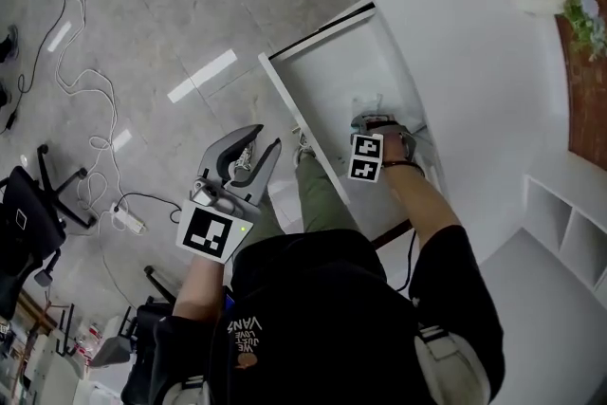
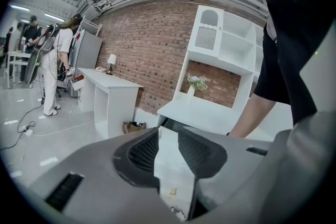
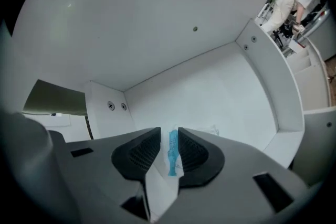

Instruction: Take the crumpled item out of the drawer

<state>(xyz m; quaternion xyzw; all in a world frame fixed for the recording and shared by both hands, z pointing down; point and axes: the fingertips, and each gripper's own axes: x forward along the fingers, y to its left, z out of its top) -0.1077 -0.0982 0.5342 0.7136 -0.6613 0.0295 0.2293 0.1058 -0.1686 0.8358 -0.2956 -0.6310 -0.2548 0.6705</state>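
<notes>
Right tongs (image 3: 169, 145) vertical, tips inside drawer (image 1: 327, 76)

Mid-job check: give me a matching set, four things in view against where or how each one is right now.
1. left gripper
2. right gripper
3. crumpled item
4. plant

A. green, on the cabinet top
B. down inside the drawer, jaws apart
C. white with blue print, between the right gripper's jaws
D. outside the drawer, jaws apart, empty

Pairs: 1-D, 2-B, 3-C, 4-A
</notes>
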